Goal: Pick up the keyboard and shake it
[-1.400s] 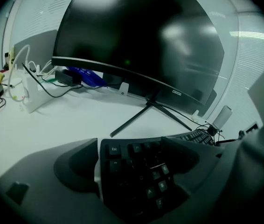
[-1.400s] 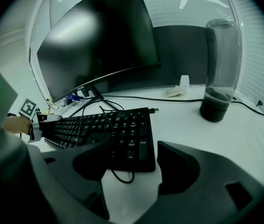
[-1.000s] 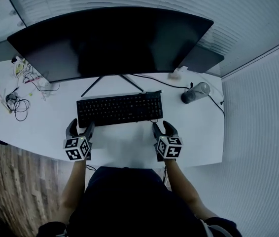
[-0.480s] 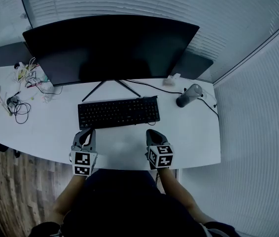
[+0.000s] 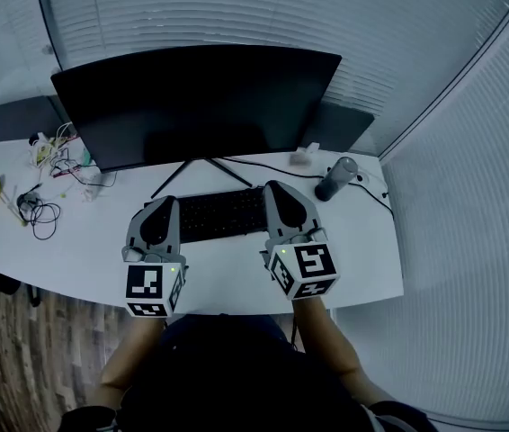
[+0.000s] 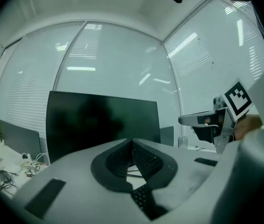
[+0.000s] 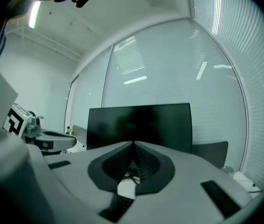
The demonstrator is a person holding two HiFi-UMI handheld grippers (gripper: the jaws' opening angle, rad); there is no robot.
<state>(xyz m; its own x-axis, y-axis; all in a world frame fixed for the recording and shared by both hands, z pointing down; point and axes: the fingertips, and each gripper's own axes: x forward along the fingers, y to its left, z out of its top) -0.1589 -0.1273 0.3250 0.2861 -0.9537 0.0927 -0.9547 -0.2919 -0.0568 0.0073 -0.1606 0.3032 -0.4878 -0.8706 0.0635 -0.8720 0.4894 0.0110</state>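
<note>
Desk (image 5: 93,246): I see the keyboard (image 5: 223,212) lying before the monitor (image 5: 196,102), cables (image 5: 40,212) to its left, what may be a flask (image 5: 334,180) to its right; left gripper (image 5: 160,205) and right gripper (image 5: 278,193) hang over its ends.

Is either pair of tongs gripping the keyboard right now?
No, the left tongs and right tongs are shut empty while the keyboard lies on the desk.

Both tools are held level and side by side, well apart, pointed straight ahead. The left tool (image 5: 161,207) is seen with its jaws pressed together and nothing pinched, and same deal for the right tool (image 5: 281,194). The left forearm (image 5: 129,354) and right forearm (image 5: 328,342) are kept tucked close to the torso.
</note>
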